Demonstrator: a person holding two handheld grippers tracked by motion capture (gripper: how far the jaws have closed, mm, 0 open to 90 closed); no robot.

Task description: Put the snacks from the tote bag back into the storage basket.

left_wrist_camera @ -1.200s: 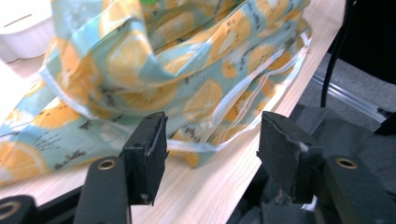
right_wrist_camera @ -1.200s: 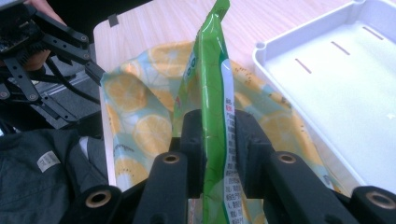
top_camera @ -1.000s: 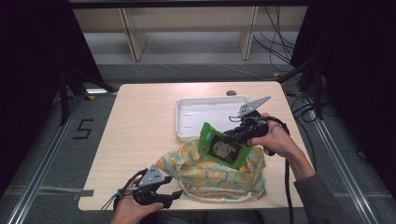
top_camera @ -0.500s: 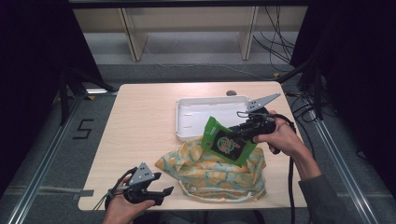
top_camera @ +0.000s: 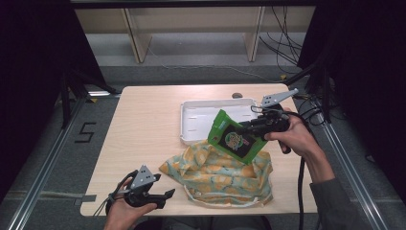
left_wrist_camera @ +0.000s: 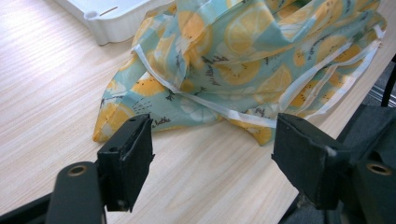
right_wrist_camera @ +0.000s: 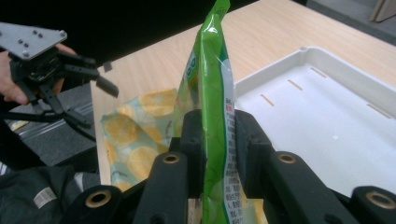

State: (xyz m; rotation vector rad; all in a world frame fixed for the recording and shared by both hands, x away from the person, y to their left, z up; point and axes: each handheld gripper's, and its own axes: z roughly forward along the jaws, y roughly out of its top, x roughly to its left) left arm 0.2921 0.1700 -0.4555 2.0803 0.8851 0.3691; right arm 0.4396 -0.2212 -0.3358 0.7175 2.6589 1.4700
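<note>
A green snack packet [top_camera: 233, 138] hangs in the air over the near edge of the white tray [top_camera: 191, 125], with my right gripper [top_camera: 249, 127] shut on its edge. In the right gripper view the packet [right_wrist_camera: 211, 84] stands edge-on between the jaws, and my right gripper [right_wrist_camera: 215, 140] pinches it. A lemon-print cloth bag [top_camera: 220, 173] lies crumpled on the table below the packet. My left gripper [top_camera: 167, 196] is open at the table's front left edge, pointing at the bag [left_wrist_camera: 243, 60], with nothing between its fingers; its own view puts my left gripper [left_wrist_camera: 212, 158] short of the bag's corner.
The white tray [right_wrist_camera: 336, 121] is empty in the part I see. The light wooden table [top_camera: 139, 129] has free room on its left half. Shelf legs and cables stand beyond the far edge. The other hand's gripper [right_wrist_camera: 56, 60] appears far off in the right gripper view.
My right gripper has lifted the green packet up and toward the tray, away from the bag. My left gripper has let go of the bag and drawn back to the front left edge.
</note>
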